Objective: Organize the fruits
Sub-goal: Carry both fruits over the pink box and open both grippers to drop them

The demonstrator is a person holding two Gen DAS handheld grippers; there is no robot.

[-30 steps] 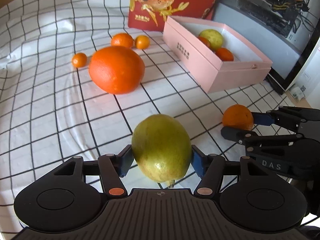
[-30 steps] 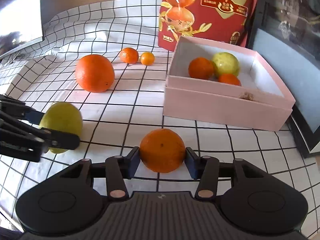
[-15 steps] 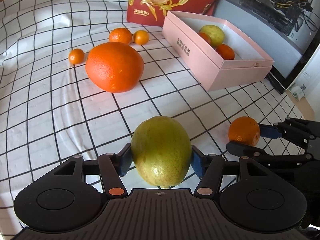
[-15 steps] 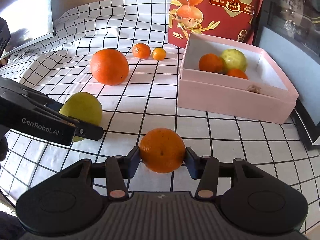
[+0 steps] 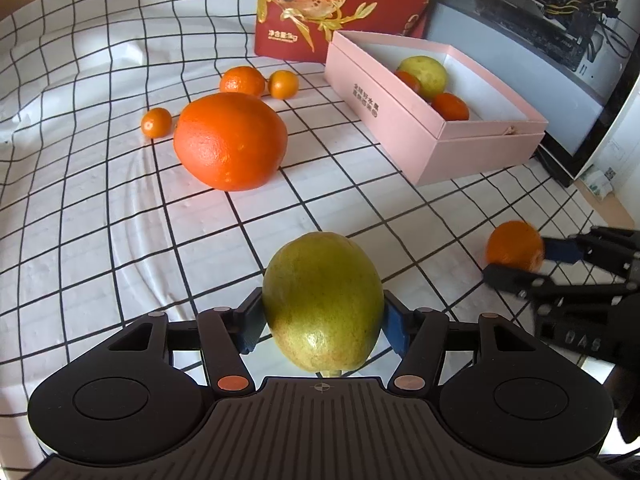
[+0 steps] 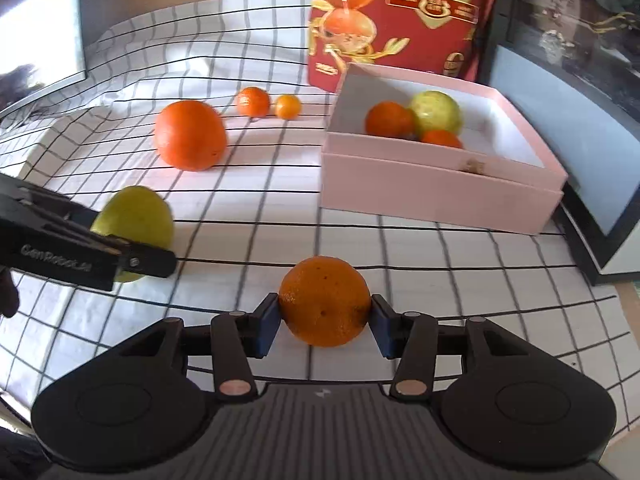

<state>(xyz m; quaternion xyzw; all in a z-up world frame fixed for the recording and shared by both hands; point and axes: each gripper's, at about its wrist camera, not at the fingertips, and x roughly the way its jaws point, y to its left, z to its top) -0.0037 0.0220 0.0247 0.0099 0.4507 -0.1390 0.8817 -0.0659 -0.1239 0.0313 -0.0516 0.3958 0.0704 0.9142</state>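
The green-yellow fruit (image 5: 322, 305) sits between the two blue pads of the left gripper (image 5: 322, 322), which press on its left and right sides, so the jaws stand about half open and are closed on it; the fruit fills the whole gap and its lower end hangs just above the gripper body. The mandarin (image 6: 324, 301) is held in the same way by the right gripper (image 6: 324, 322), whose blue pads touch it on both sides with a narrower opening. In the left wrist view the right gripper (image 5: 520, 264) appears at the right edge with the mandarin (image 5: 514, 245) between its fingers, and in the right wrist view the left gripper (image 6: 132, 240) enters from the left edge with the green-yellow fruit (image 6: 136, 216). Both fruits seem lifted off the checked tablecloth (image 5: 100, 200), but how high I cannot tell. Farther on the cloth, near its middle, lies a big orange (image 5: 230, 142), and a small kumquat (image 5: 156, 122) is just beside it on the left. Behind the orange, toward the far edge, lie a small mandarin (image 5: 242, 81) and another kumquat (image 5: 283, 84) close together. At the far right side stands an open pink box (image 5: 400, 136), which contains a green-yellow fruit (image 5: 424, 72) and two orange fruits (image 6: 390, 119). A red printed bag (image 5: 340, 4) stands behind the box.
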